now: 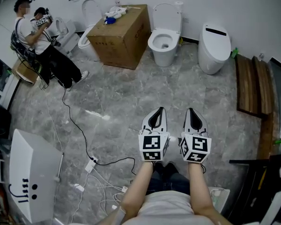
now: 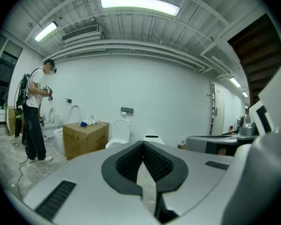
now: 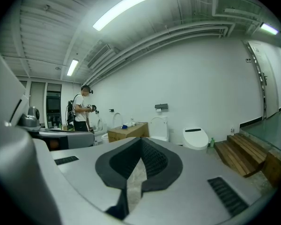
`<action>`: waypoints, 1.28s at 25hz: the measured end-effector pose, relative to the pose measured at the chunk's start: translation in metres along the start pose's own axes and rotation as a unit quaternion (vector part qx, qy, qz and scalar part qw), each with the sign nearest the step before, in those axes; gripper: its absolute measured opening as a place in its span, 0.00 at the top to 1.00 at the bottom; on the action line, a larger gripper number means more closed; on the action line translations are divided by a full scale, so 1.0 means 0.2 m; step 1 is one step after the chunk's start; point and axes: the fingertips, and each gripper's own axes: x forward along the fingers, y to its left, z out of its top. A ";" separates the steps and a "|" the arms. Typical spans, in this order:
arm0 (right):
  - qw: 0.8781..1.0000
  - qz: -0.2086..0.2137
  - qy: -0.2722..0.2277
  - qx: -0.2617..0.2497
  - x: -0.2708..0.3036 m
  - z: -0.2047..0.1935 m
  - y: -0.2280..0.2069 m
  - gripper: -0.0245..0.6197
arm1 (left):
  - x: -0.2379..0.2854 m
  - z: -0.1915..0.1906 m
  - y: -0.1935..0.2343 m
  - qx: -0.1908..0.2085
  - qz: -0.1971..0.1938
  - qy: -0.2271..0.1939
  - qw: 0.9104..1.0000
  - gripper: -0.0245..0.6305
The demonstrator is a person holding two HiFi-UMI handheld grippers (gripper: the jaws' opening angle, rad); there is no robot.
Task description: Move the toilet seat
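Note:
A white toilet (image 1: 165, 37) with its seat and lid raised stands at the far wall; it also shows in the left gripper view (image 2: 119, 134) and the right gripper view (image 3: 158, 128). To its right sits a closed white toilet (image 1: 214, 47). My left gripper (image 1: 159, 110) and right gripper (image 1: 191, 110) hover side by side over the floor, well short of both toilets. In their own views the left gripper (image 2: 143, 143) and the right gripper (image 3: 141, 139) are shut, with nothing between the black pads.
A cardboard box (image 1: 124, 29) stands left of the open toilet, with another toilet (image 1: 86, 34) behind it. A person (image 1: 37, 43) with grippers stands at far left. Wooden steps (image 1: 250, 83) line the right wall. Cables and a power strip (image 1: 90, 165) lie beside a white machine (image 1: 33, 177).

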 end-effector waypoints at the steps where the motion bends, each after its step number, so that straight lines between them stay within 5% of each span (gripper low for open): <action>1: 1.000 0.001 0.000 -0.001 0.00 0.00 -0.02 0.94 | 0.01 0.00 -0.01 0.000 0.002 0.000 1.000 0.94; 16: 1.000 0.022 0.016 0.004 0.05 -0.07 -0.13 0.94 | 0.10 -0.07 -0.07 -0.007 0.022 0.016 1.000 0.94; 32: 0.999 0.024 0.025 -0.013 0.76 0.04 -0.06 0.94 | 0.69 0.06 0.40 -0.019 0.020 0.019 0.999 0.94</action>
